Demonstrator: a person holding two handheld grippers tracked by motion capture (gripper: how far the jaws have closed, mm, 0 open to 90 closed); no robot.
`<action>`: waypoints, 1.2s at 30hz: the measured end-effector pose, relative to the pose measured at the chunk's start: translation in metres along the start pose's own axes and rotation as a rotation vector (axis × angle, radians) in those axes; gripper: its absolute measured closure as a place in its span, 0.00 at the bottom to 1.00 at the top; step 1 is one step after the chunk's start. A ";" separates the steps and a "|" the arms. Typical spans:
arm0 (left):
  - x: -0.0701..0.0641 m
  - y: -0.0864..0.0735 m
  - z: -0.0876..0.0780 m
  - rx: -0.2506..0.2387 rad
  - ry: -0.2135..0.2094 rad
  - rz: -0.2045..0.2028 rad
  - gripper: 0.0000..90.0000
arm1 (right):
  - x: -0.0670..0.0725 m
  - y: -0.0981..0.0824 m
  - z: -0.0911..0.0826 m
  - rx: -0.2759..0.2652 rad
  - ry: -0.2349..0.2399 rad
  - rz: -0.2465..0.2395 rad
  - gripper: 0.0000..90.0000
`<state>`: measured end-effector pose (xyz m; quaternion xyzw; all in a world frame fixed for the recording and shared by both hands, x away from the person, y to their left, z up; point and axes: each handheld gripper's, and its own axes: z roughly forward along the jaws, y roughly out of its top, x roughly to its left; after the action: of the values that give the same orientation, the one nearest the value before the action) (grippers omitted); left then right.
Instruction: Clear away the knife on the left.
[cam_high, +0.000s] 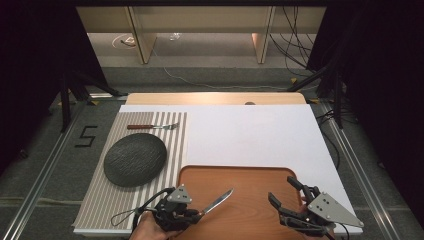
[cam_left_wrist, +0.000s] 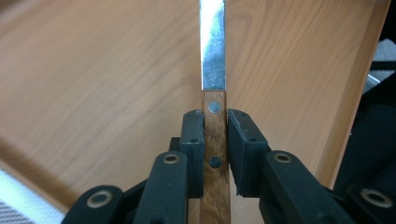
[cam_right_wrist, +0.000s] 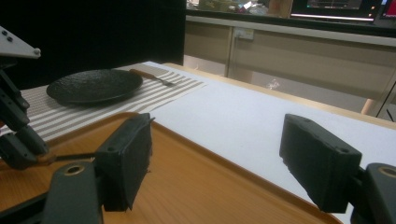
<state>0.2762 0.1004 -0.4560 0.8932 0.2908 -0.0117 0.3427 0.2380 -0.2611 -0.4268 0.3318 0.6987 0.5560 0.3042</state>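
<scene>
Landmark: the wooden tray at the near edge of the table.

Left of the tray, a striped placemat carries a dark round plate; beyond the plate a fork lies crosswise near the mat's far edge. Both are well apart from the tray.

At the tray's near left corner, the left claw is closed on the wooden handle of a knife. The jaws press both sides of the handle; the blade points out over the tray floor, toward its middle. Whether the blade tip touches the tray cannot be told from the high view.

The tray's middle is bare wood, with a raised rim all round.

At the tray's near right corner, the right claw stands wide open with nothing between its jaws, over the rim.

Beyond and right of the tray, the white table cover lies bare to the table's far edge.
</scene>
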 end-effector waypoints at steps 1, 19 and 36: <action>-0.001 0.000 0.002 0.005 0.003 0.002 0.85 | 0.000 0.000 0.000 0.000 0.000 0.000 0.29; -0.004 0.001 0.018 0.084 -0.011 0.004 0.85 | 0.000 0.000 0.000 0.000 0.000 0.002 0.29; -0.010 0.004 0.017 0.040 -0.025 0.041 0.51 | 0.000 0.000 -0.001 0.000 0.001 0.003 0.29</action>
<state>0.2733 0.0822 -0.4643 0.9054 0.2677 -0.0217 0.3288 0.2375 -0.2616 -0.4264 0.3327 0.6982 0.5568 0.3031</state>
